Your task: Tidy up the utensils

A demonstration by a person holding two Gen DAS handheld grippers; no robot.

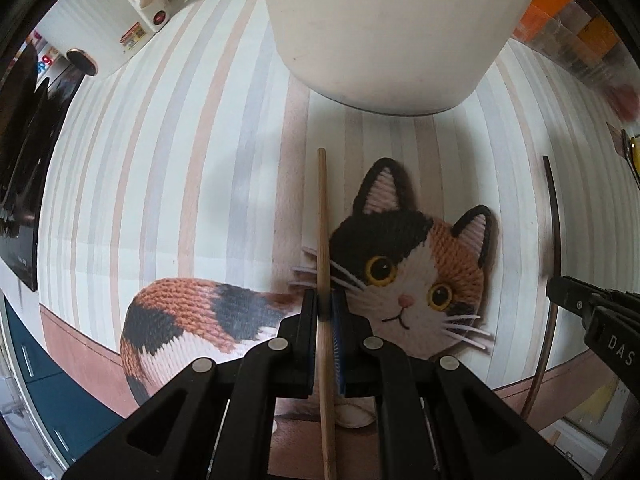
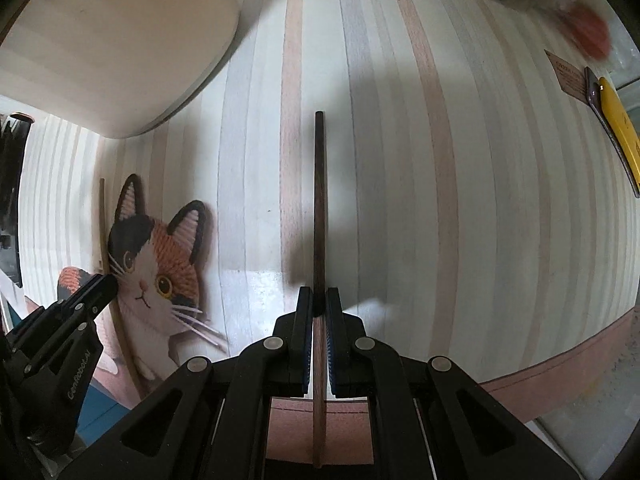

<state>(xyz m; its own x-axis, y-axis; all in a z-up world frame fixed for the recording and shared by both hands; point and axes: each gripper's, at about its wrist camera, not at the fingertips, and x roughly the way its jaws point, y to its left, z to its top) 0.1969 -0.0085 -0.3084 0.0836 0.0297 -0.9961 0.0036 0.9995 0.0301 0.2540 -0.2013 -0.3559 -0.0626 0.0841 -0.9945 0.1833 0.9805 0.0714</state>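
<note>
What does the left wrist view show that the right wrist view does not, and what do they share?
Left wrist only: the cat's tail and a white appliance with a red button at the upper left.

Right wrist only: a yellow item at the right edge, and the dark chopstick seen head-on along its length.

Both: the striped cat-print tablecloth, the white container, and each gripper shut on one chopstick, the left gripper on the light chopstick, the right gripper on the dark one.

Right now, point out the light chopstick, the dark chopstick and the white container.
light chopstick [image 1: 322, 216], left wrist view, mid shaft
dark chopstick [image 2: 319, 200], right wrist view, mid shaft
white container [image 1: 384, 32], left wrist view, side wall
</note>
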